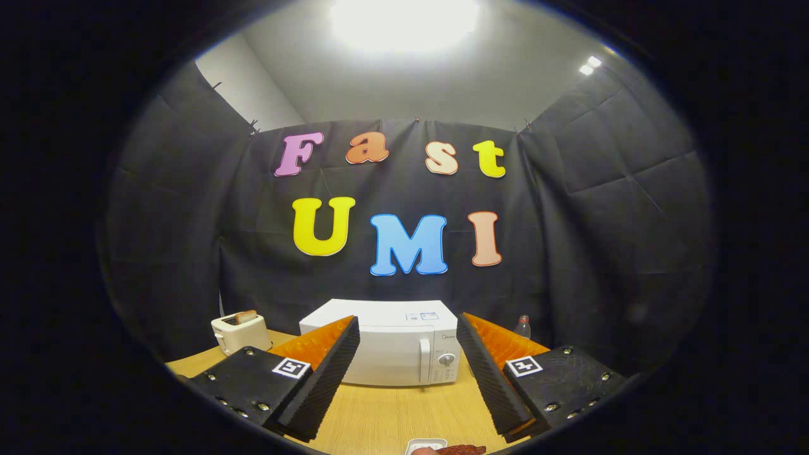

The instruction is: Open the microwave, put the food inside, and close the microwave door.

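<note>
One microwave (398, 344) stands on the wooden tabletop (392, 417), ahead of the tool (407, 370) and framed between its two fingers. Its long axis runs side to side across the tabletop, and its front faces the tool squarely. The door is shut. A vertical handle (425, 360) sits toward the right of the front, with a round dial (447, 359) on the control panel just beside it. The top surface is bare apart from a small label, too small to tell.

The tool's fingers stand wide apart, gripping nothing and touching nothing; each finger (322, 379) angles outward from the gap, and the tabletop shows between them. The tool hangs above the tabletop, apart from the microwave.

Food (464, 450), a reddish-brown piece, lies at the near edge of the tabletop, below the tool and between the fingers, beside a small white container (425, 445). Both are cut off, so their shape and direction cannot be told.

A white toaster (241, 332) stands to the left of the microwave, near it but apart, with a slice of bread (243, 316) sticking out of its top. A clear bottle (523, 327) stands to the right of the microwave, partly hidden behind the right finger.
</note>
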Action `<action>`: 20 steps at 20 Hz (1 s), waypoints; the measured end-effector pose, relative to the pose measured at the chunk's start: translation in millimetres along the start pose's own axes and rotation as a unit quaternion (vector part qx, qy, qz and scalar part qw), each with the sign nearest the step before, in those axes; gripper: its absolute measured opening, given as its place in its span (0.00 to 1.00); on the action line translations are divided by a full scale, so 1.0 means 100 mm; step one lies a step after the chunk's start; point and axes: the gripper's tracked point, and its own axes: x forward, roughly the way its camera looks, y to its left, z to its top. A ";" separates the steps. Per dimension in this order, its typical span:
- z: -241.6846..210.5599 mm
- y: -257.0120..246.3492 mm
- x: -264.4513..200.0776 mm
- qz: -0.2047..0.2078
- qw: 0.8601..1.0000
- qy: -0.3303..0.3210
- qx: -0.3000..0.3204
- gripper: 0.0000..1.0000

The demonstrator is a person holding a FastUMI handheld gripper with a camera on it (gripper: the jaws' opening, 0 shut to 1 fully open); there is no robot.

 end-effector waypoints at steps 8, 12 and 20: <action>-0.05 -0.32 0.57 -0.020 1.000 0.003 0.002 0.97; -0.23 -0.37 0.94 -0.014 1.000 0.016 0.012 0.97; -0.76 -0.39 1.56 0.006 0.998 0.062 0.024 0.97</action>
